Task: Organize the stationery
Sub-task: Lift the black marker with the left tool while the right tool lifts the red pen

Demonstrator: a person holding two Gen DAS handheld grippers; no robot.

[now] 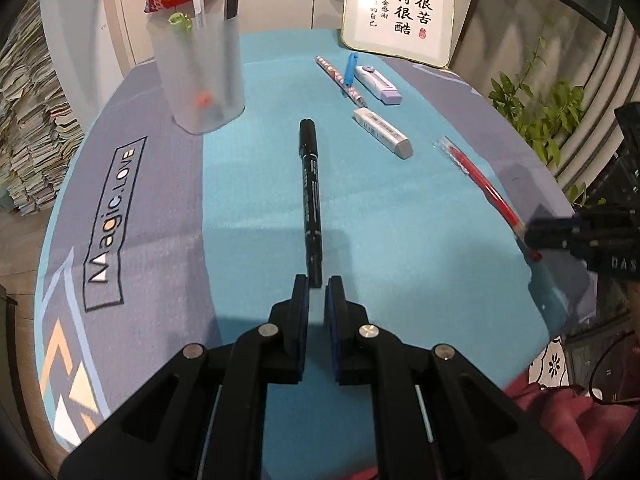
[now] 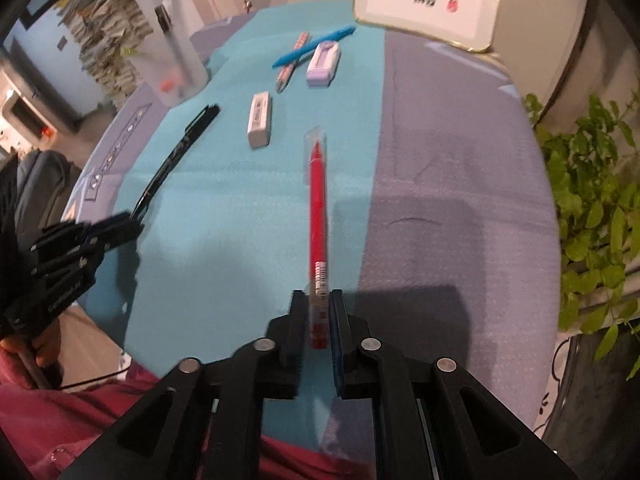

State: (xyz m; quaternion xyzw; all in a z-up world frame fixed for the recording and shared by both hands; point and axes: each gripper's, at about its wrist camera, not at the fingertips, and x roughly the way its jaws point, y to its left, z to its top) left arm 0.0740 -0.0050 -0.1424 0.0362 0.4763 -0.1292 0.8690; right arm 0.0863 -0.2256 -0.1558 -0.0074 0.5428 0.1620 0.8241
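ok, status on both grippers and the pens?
Left gripper shut on black marker. Right gripper shut on red pen. Frosted pen cup upright at mat's far left; path looks clear.

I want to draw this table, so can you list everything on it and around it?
black marker: 1, black, held by left gripper
red pen: 1, red with clear cap, held by right gripper
eraser: 1, white, mid mat
correction tape: 1, lilac and white, far mat
blue pen: 1, blue, across patterned pencil
patterned pencil: 1, pink-patterned, far mat
pen holder: 1, frosted, far left, pens inside
mat: 1, teal and grey, on table
framed calligraphy: 1, white, behind mat
plant: 1, green, right
left gripper: 1, black, shut
right gripper: 1, black, shut
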